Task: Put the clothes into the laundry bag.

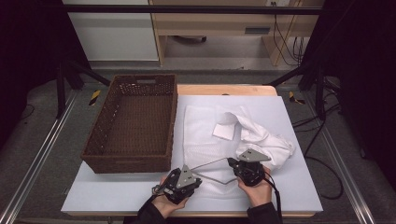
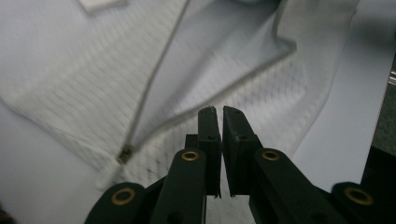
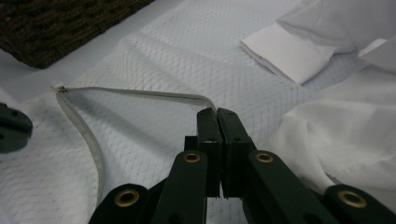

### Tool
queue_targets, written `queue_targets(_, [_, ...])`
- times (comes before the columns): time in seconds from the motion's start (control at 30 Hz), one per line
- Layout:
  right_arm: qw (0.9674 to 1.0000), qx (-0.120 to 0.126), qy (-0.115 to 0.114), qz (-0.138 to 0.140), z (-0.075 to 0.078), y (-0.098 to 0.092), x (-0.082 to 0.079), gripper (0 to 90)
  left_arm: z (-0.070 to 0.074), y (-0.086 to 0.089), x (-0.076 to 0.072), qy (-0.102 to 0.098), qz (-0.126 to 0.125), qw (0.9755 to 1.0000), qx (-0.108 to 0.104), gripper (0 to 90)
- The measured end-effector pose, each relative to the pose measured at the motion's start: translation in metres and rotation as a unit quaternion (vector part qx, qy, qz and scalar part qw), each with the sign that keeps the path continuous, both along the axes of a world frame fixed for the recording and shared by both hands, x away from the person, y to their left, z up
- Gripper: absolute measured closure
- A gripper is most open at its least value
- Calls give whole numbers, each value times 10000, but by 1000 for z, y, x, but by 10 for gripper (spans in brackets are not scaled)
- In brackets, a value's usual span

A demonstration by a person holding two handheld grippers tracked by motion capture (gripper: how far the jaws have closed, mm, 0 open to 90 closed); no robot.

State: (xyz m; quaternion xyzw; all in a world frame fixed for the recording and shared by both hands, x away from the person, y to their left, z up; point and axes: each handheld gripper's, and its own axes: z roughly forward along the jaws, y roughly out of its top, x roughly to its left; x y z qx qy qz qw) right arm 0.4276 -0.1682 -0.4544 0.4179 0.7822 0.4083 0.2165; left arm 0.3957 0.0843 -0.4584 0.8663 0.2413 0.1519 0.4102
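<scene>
Both grippers, left and right, have fingers clamped on the white jacket hem at lower centre; folding looks barely begun, basket empty.

White zip garment, spread flat

No legible text, label, brand, number or sign appears in any view. The white tag on the garment is blank. The yellow-black floor markers carry stripes only, no characters.
</scene>
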Motion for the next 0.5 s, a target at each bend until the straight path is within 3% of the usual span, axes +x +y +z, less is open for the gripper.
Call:
queue_targets(0.1, [9999, 152, -37, 6, 6, -3, 1, 890, 20, -5, 6, -296, 72, 9995, -50, 810])
queue_targets(0.2, [9996, 264, -119, 16, 6, -3, 1, 890, 30, -17, 19, -430, 91, 9990, 14, 744])
queue_targets(0.23, [9996, 243, -141, 35, 6, -3, 1, 890, 30, -22, 24, -489, 114, 9987, 50, 727])
queue_targets(0.37, [9992, 326, -229, 46, 6, -5, 1, 890, 22, -44, 46, -320, 43, 9995, 75, 645])
queue_targets(0.5, [9990, 365, -233, 114, 5, -5, 1, 889, 11, -59, 58, -288, 2, 9994, 213, 675])
